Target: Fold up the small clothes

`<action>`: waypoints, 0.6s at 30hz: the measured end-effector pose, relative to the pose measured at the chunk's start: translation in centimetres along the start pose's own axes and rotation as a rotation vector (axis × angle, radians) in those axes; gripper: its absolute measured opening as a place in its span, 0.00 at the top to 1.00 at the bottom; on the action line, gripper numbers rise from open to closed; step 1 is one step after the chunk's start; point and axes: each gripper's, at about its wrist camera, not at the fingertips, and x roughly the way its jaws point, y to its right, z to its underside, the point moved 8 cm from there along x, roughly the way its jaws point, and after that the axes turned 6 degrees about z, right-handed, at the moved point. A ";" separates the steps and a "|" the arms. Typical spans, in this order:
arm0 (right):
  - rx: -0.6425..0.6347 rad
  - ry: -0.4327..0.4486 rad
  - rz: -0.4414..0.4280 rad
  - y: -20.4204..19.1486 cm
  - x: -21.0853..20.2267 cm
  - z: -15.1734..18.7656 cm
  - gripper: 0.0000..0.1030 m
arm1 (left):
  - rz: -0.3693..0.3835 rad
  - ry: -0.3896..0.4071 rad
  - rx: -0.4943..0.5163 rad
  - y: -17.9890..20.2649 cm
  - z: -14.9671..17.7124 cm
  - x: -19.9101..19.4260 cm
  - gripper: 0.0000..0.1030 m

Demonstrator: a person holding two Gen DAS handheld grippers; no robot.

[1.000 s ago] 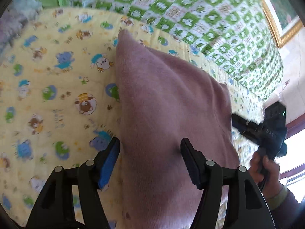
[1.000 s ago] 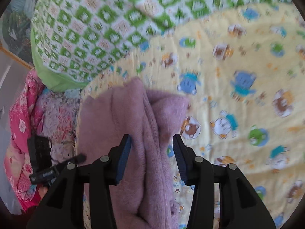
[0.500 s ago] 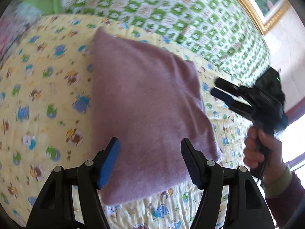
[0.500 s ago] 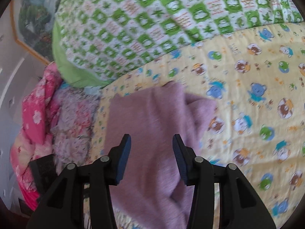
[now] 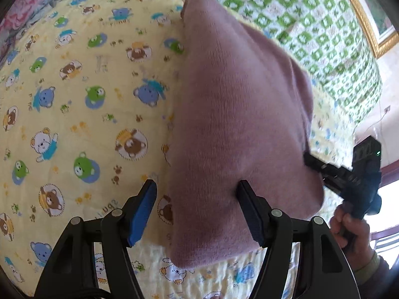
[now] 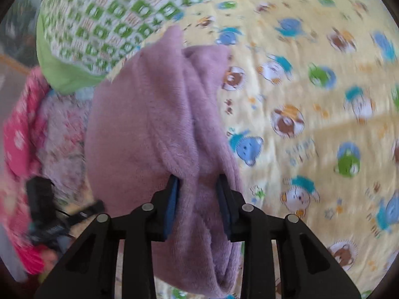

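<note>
The bed carries a yellow bear-print quilt with a green checkered quilt behind it and pink floral bedding at one side. A folded mauve knit garment lies on the yellow quilt, near its border with the green one. The left gripper has its fingers spread wide; one finger touches the garment's near edge, the other stands clear over the quilt. The right gripper has just been closing its fingers, which now pinch a thick fold of the garment. A hand holds its handle.
</note>
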 end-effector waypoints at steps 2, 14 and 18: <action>-0.030 0.023 0.013 -0.6 -1.1 0.1 0.68 | 0.007 0.005 0.004 0.2 0.4 -0.3 0.35; -0.184 0.070 0.106 -3.0 -5.4 4.9 0.65 | -0.002 0.011 0.044 0.9 3.5 -3.1 0.35; -0.187 0.087 0.112 -3.4 -6.6 6.3 0.55 | -0.015 0.020 0.075 1.0 4.7 -4.2 0.34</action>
